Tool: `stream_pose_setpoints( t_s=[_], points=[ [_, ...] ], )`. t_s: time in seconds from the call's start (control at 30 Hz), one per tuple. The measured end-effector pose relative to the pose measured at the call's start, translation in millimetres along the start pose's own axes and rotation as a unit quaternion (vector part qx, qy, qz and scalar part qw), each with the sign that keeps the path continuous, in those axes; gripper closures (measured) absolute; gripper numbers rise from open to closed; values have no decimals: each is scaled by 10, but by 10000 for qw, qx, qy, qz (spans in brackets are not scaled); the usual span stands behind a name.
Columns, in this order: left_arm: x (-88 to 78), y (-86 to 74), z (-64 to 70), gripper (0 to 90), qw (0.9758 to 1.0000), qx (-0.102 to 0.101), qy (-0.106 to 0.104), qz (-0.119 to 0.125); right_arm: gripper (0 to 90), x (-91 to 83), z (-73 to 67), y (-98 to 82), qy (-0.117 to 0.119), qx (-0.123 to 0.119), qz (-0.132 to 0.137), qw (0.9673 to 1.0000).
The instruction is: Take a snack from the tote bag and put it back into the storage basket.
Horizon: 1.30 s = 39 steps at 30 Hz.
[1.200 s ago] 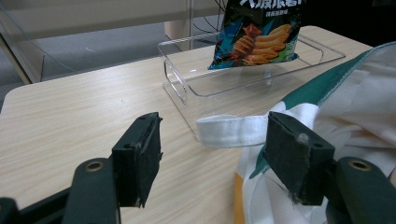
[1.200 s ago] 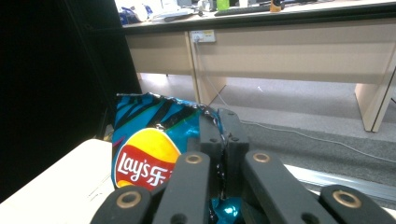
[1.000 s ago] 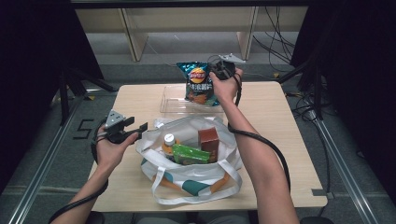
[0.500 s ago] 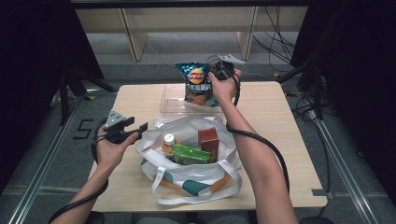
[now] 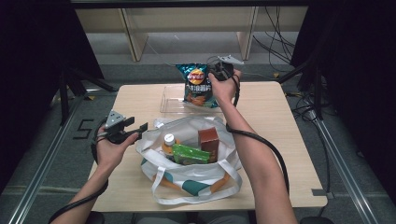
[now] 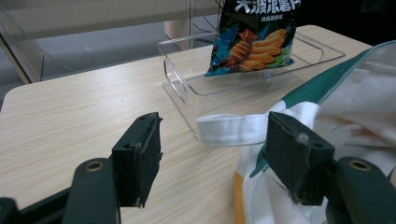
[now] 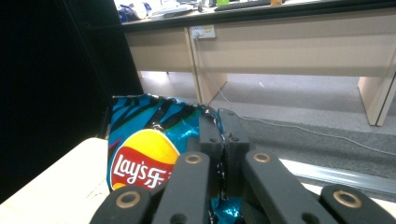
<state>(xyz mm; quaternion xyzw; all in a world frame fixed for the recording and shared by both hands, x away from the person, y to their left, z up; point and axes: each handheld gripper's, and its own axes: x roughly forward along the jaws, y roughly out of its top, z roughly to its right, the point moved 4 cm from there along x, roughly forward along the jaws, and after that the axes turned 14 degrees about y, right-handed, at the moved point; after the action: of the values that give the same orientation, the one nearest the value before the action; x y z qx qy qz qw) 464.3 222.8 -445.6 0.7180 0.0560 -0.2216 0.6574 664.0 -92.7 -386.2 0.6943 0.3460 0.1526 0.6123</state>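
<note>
A blue bag of Lay's chips (image 5: 198, 85) hangs upright over a clear plastic tray (image 5: 173, 99) at the table's far side. My right gripper (image 5: 215, 74) is shut on the bag's top right corner; its own view shows the jaws pinched on the foil of the chips bag (image 7: 140, 154). A white and green tote bag (image 5: 187, 161) sits mid-table, with an orange-capped bottle (image 5: 168, 142), a green pack (image 5: 190, 154) and a brown carton (image 5: 208, 139) inside. My left gripper (image 5: 137, 128) stands open at the tote's left rim, with the tote strap (image 6: 231, 129) lying just beyond its jaws.
The wooden table (image 5: 280, 121) has bare surface to the right and to the near left. Black frames and cables stand around it on the floor. A long desk (image 7: 289, 42) runs behind.
</note>
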Motion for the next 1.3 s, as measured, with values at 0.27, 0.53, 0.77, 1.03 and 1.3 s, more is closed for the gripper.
stream_pose_setpoints(
  t_s=[0.27, 0.53, 0.77, 1.03, 1.3],
  points=[
    [3, -5, 8, 353, 10000, 34, -20, -6, 896, -16, 42, -74, -145, 204, -61, 9997],
    [2, -7, 18, 353, 10000, 40, -14, -6, 881, -68, 155, -99, -286, 23, -113, 9995],
    [3, -11, 24, 353, 10000, 46, -20, -19, 862, -102, 189, -109, -364, 165, -152, 9991],
    [-1, -9, 16, 354, 10000, 41, -8, -7, 847, -116, 213, -110, -431, 33, -207, 9988],
    [-4, -9, 18, 353, 10000, 58, -4, 2, 847, -144, 232, -116, -479, 24, -224, 9986]
  ],
)
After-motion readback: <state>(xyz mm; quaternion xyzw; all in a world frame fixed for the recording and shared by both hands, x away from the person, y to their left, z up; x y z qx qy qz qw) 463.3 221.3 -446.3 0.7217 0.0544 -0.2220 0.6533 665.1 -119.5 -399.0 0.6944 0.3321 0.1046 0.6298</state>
